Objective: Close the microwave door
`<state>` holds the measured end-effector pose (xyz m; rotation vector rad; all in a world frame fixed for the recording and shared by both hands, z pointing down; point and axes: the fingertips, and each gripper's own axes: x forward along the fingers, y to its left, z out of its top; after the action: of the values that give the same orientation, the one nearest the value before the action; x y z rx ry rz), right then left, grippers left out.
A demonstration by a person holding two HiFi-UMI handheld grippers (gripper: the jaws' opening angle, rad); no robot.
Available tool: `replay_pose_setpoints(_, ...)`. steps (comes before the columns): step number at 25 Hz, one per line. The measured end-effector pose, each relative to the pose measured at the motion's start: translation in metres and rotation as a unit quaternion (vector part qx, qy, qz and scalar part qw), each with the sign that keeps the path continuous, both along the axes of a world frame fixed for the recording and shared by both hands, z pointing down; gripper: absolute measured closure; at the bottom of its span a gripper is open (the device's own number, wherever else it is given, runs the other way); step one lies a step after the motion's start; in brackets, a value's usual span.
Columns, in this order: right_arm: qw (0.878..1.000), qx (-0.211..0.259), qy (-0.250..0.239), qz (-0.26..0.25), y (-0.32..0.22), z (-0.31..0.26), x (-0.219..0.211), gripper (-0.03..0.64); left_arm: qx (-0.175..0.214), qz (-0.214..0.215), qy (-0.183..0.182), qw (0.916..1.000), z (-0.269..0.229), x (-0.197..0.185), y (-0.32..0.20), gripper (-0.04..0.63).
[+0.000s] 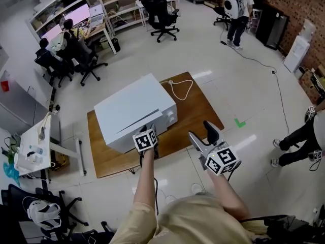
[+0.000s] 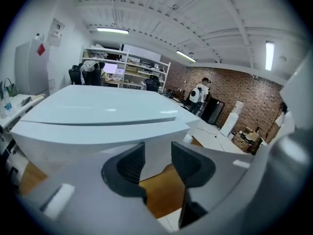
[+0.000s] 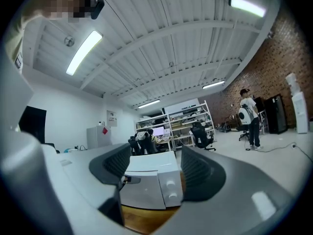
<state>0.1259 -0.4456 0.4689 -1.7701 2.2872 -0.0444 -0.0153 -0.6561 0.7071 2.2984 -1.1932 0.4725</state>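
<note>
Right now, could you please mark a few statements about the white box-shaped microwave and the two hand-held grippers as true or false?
1. The white box-shaped microwave stands on a brown wooden board. True.
2. The right gripper is clamped on the microwave. False: it is held clear of the microwave, with its jaws apart and nothing between them.
3. A white cable lies looped on the board beside the microwave. True.
4. The left gripper has its jaws pressed fully together. False: a gap shows between them.
5. The microwave's front carries two round white knobs. True.
</note>
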Motion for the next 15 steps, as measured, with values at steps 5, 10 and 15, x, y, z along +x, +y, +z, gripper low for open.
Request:
replay_pose_setpoints(5,1.0,-0.021,-0.011,0.012,-0.033,0.017,0.012,0.304,-0.029,-0.011,-0.009,0.9995,0.029,0.019,-0.029,0.471)
replay_pose_setpoints(10,0.999,-0.027,-0.013,0.013,-0.042,0.042,0.005,0.304,-0.011,-0.042,-0.016,0.9989,0.051,0.009,-0.045,0.463)
replay_pose_setpoints(15,1.0,-0.019,-0.013,0.011,-0.038,0.033,0.01,0.304,0.01,0.036,-0.079,0.9961,0.048,0.039,-0.041,0.507)
